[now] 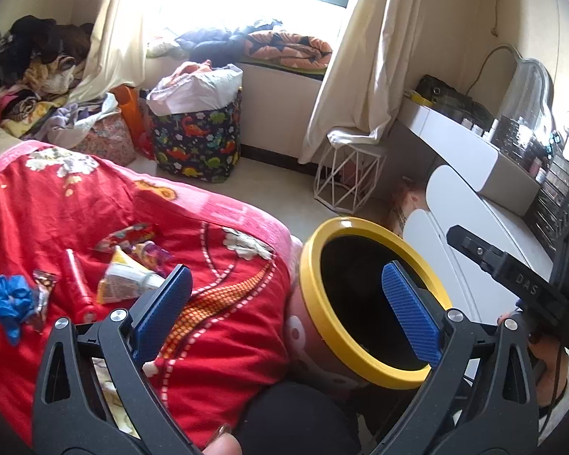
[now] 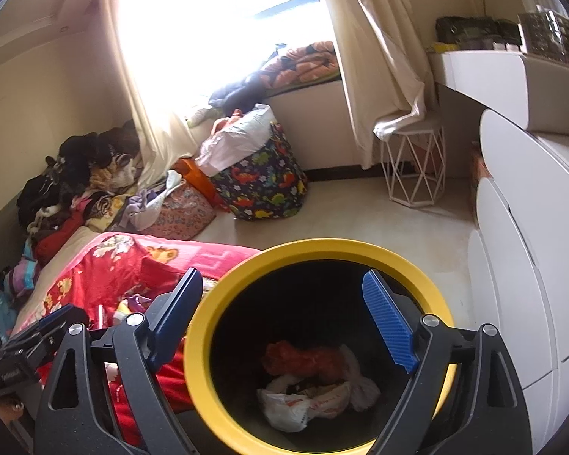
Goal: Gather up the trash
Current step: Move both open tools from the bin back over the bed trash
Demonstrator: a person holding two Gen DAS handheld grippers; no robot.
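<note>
tools: left tool (image 1: 284, 295) and right tool (image 2: 280, 322) both spread, empty
bin (image 2: 223, 326): one
bed (image 1: 216, 326) trash: roughly six pieces, overlapping
bin contents: dim

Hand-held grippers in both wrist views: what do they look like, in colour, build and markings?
Both match: the left hand-held gripper and right hand-held gripper have matte black plastic frames with triangular cut-outs, silver round pivot bolts and blue ribbed finger pads. Seen from the left view, the right unit's black body bears raised letters "DAS". A bare fingertip shows; no sleeve visible.
</note>
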